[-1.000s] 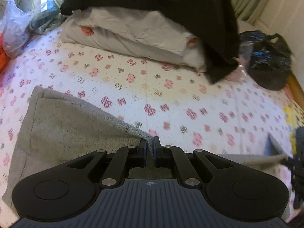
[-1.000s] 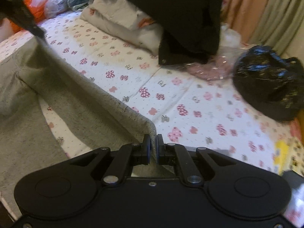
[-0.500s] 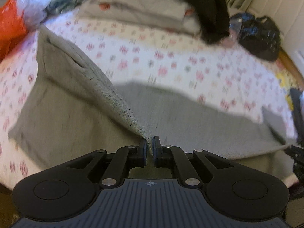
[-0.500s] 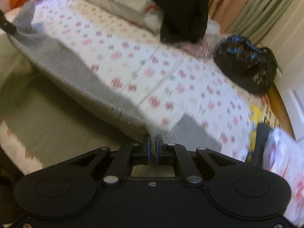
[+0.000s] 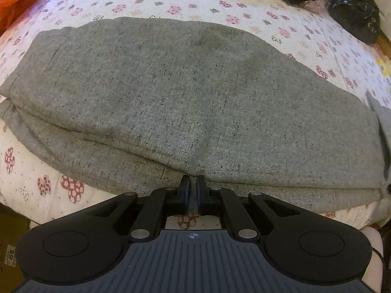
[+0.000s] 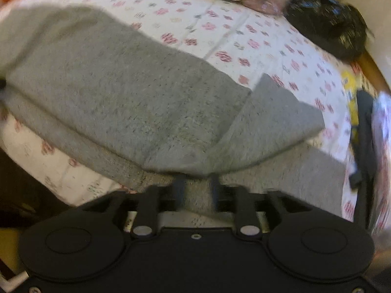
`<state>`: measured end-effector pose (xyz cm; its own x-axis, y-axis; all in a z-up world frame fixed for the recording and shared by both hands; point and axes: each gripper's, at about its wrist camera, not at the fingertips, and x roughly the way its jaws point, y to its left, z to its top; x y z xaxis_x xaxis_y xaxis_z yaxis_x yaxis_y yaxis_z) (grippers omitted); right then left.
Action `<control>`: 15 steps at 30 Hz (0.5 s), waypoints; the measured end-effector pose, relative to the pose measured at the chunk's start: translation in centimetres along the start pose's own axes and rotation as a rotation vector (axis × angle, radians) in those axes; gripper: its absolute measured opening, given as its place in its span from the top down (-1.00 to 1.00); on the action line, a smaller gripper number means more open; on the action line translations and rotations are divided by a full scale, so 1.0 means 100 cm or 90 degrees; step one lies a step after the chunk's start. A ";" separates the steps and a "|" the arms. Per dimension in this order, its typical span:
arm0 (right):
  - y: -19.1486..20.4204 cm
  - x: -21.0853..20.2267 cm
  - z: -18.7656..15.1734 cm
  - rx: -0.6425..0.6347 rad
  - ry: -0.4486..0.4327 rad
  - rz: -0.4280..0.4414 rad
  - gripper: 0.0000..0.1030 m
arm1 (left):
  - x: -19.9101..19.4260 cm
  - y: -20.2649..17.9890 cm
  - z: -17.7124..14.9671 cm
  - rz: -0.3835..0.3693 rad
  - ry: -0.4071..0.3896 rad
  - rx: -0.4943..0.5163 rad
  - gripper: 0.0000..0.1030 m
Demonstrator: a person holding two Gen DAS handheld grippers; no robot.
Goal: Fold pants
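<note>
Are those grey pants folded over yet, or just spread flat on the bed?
Folded once: the pants lie doubled, one leg atop the other, two stacked edges showing along the near side. One cuff sits askew.

The pants (image 5: 190, 97) are matt grey knit cloth flecked with dark specks, lying on a soft printed cotton bedsheet (image 5: 281, 22), beyond which sits a glossy crinkled black plastic bag (image 5: 354, 14).
</note>
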<state>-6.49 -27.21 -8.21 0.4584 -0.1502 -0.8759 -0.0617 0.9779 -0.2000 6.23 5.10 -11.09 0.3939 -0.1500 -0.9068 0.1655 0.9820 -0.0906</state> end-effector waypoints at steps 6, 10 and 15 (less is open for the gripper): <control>-0.038 -0.033 0.023 0.169 -0.087 0.028 -0.15 | 0.001 -0.003 -0.003 0.011 -0.005 0.007 0.88; -0.050 -0.010 0.059 0.205 -0.113 -0.049 -0.14 | 0.001 -0.003 -0.005 0.009 -0.006 0.002 0.88; -0.056 0.043 0.099 0.213 -0.088 -0.124 -0.12 | 0.001 0.000 -0.005 0.003 -0.001 -0.009 0.88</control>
<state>4.57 -31.91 -6.50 0.5491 -0.3388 -0.7640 0.3197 0.9298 -0.1825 5.78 5.19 -11.37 0.3959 -0.1461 -0.9066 0.1510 0.9842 -0.0926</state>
